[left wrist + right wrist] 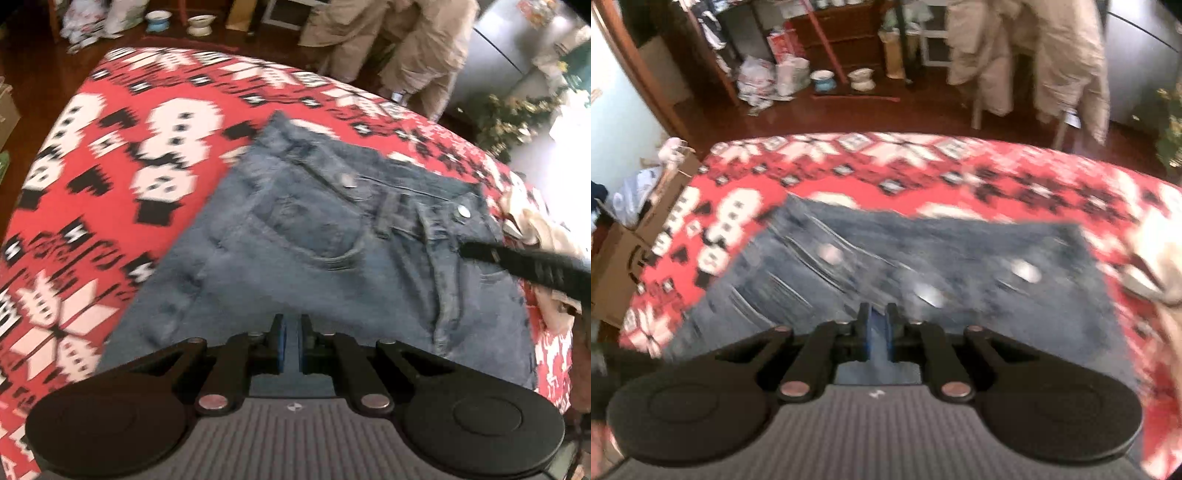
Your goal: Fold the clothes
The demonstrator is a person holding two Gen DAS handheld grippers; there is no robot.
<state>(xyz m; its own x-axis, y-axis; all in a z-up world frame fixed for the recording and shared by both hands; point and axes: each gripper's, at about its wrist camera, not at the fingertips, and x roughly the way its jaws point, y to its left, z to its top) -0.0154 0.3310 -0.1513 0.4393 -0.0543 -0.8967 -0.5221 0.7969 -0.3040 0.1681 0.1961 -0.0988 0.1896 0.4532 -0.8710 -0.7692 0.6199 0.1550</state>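
Observation:
Blue jeans point(325, 251) lie on a red, white and black patterned blanket point(110, 155), waistband and buttons toward the far right. My left gripper point(291, 343) is shut on the denim at the near edge. My right gripper point(877, 336) is also shut on denim of the jeans point(923, 266), seen blurred by motion over the blanket point(923, 166). A black finger of the right gripper point(524, 264) shows at the right of the left wrist view, over the fly area.
A cream garment point(532, 225) lies at the blanket's right edge, also in the right wrist view point(1160, 266). Beige clothes hang on a chair point(1034, 55) beyond the bed. Cardboard boxes point(635, 236) stand at the left. Bowls point(846, 79) sit on the wooden floor.

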